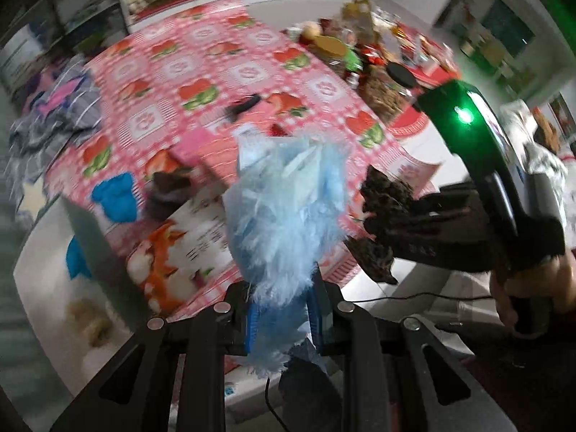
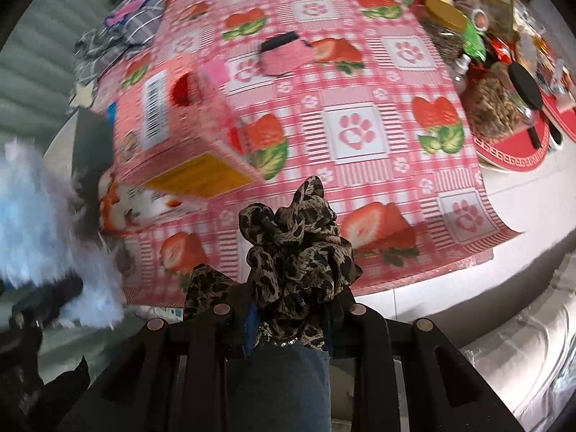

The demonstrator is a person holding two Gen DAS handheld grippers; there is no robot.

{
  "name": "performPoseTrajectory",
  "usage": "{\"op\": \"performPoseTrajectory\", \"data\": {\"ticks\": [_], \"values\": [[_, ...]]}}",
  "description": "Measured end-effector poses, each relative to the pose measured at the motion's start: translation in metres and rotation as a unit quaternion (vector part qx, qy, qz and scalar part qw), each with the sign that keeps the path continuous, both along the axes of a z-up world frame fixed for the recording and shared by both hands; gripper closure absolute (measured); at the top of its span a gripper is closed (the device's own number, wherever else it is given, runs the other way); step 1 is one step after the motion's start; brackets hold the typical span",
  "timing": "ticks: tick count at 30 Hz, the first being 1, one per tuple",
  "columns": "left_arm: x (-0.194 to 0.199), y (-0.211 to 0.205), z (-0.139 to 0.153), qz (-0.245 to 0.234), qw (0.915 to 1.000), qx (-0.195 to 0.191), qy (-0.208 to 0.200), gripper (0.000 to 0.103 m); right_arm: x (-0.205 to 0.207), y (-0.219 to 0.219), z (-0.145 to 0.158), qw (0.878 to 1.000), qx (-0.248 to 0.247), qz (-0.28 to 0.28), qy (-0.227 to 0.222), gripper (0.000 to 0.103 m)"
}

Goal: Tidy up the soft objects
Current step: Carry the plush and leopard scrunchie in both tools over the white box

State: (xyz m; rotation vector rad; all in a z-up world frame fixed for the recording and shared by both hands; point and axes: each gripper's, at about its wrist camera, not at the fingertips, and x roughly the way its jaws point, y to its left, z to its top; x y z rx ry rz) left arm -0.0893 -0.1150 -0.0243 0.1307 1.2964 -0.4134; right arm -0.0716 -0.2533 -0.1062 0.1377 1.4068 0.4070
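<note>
- A pink strawberry-print tablecloth (image 2: 360, 100) covers the table, a pink carton (image 2: 172, 126) lying on it.
- The left gripper (image 1: 282, 320) clamps a fluffy blue scrunchie (image 1: 288, 208), raised above the cloth.
- The right gripper (image 2: 288, 320), gloved hand (image 1: 468, 237) behind, pinches a leopard scrunchie (image 2: 295, 252) over the table's near edge.

Both views bright on the worktop (image 2: 360, 82), dark vignette at fisheye corners. Heavy motion blur in left wrist view, worst at left edge. Green LED glare (image 1: 464, 117) on right gripper body. Edges bend strongly; pink box (image 2: 172, 118) smeared.
</note>
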Motion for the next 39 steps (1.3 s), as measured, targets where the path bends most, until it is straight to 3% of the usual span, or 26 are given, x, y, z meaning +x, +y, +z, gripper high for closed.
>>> {"op": "performPoseTrajectory", "data": {"ticks": [11,22,39], "values": [[-0.009,0.051,-0.002,0.100,0.9950,0.000,0.004,0.078,-0.009,0.040,0.020,0.997,-0.008,0.066,-0.027,0.074],[-0.018,0.086,-0.002,0.163,0.9865,-0.001,0.008,0.078,-0.016,0.076,0.037,0.991,-0.012,0.124,-0.047,0.074],[-0.036,0.149,-0.002,0.263,0.9646,-0.023,0.003,0.078,-0.021,0.139,0.068,0.973,-0.024,0.213,-0.080,0.074]]}}
